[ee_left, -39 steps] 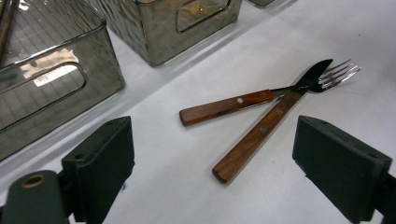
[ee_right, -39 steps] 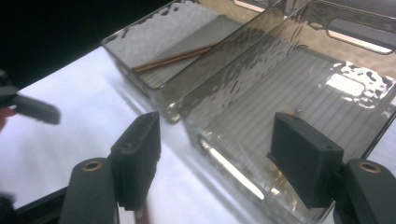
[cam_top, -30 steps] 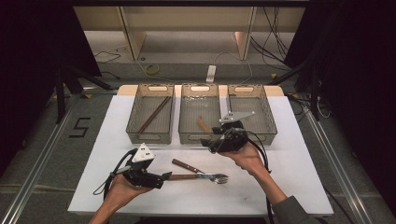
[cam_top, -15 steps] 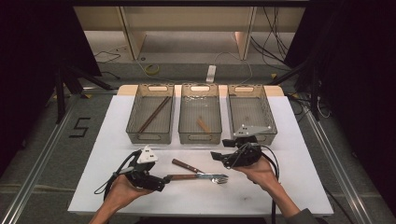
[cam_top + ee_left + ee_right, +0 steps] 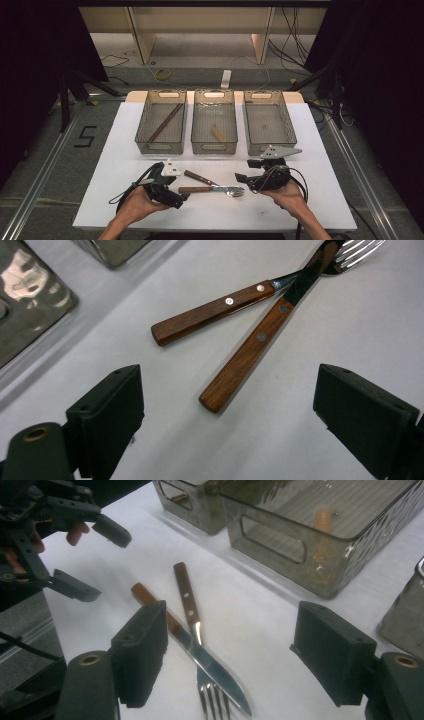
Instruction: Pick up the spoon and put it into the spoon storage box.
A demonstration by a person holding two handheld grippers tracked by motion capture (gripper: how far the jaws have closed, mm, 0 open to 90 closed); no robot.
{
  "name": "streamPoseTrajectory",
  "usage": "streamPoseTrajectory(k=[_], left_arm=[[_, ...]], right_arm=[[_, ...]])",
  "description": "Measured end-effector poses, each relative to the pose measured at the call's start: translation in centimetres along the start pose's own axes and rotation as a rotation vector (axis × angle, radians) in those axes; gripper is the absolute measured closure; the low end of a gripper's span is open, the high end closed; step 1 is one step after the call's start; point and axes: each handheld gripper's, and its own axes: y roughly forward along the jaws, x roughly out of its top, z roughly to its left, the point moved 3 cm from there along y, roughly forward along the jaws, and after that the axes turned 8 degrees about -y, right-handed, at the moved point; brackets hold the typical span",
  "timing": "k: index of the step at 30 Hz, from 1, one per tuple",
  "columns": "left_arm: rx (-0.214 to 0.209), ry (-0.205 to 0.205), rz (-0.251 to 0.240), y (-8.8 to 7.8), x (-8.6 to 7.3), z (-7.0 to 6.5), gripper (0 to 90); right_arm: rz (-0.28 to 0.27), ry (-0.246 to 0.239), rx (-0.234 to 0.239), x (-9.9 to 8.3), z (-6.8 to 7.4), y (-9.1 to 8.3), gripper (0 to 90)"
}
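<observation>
Open right tongs (image 5: 230,655) over knife (image 5: 210,660), fork (image 5: 212,700)

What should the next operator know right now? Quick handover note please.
Left gripper: open, empty, low by the handle ends.
Right gripper: open, empty, by the fork tines.
Knife and fork: crossed on the table, between the grippers.
Done: chopsticks in left bin; a small wooden piece in middle bin.
Left: right bin holds nothing yet; knife and fork probably still need binning.
</observation>
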Motion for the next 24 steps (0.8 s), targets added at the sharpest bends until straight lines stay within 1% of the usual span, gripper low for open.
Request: streamPoseTrajectory(k=[3, 8, 9, 10, 12, 14, 18, 21, 24], left_arm=[[-0.007, 0.013, 0.012, 0.2, 0.1, -0.1, 14.0], [-0.017, 0.018, 0.019, 0.3, 0.4, -0.1, 15.2], [-0.016, 0.024, 0.024, 0.4, 0.5, -0.1, 15.2], [-0.02, 0.02, 0.025, 0.4, 0.5, -0.2, 15.3], [-0.028, 0.038, 0.041, 0.6, 0.8, -0.2, 15.6], [-0.032, 0.047, 0.06, 0.8, 0.9, -0.1, 15.7], [-0.029, 0.056, 0.083, 1.3, 1.3, 0.1, 16.1], [-0.026, 0.054, 0.09, 1.4, 1.6, 0.3, 16.1], [-0.033, 0.054, 0.102, 1.6, 1.8, 0.4, 16.0]], right_arm=[[-0.005, -0.007, -0.005, -0.4, 0.1, -0.2, 29.5], [-0.012, 0.0, -0.011, -1.1, 0.2, -0.5, 27.9], [-0.008, 0.001, -0.011, -1.3, 0.2, -0.6, 27.6], [-0.006, 0.001, -0.012, -1.4, 0.2, -0.6, 27.5], [-0.004, -0.002, -0.014, -1.6, 0.3, -0.7, 27.5], [0.0, -0.002, -0.012, -1.7, 0.3, -0.9, 27.1], [-0.001, 0.003, -0.016, -2.1, 0.3, -1.2, 26.9], [-0.005, 0.008, -0.023, -2.3, 0.1, -1.4, 26.6], [-0.005, 0.011, -0.027, -2.5, 0.1, -1.4, 26.3]])
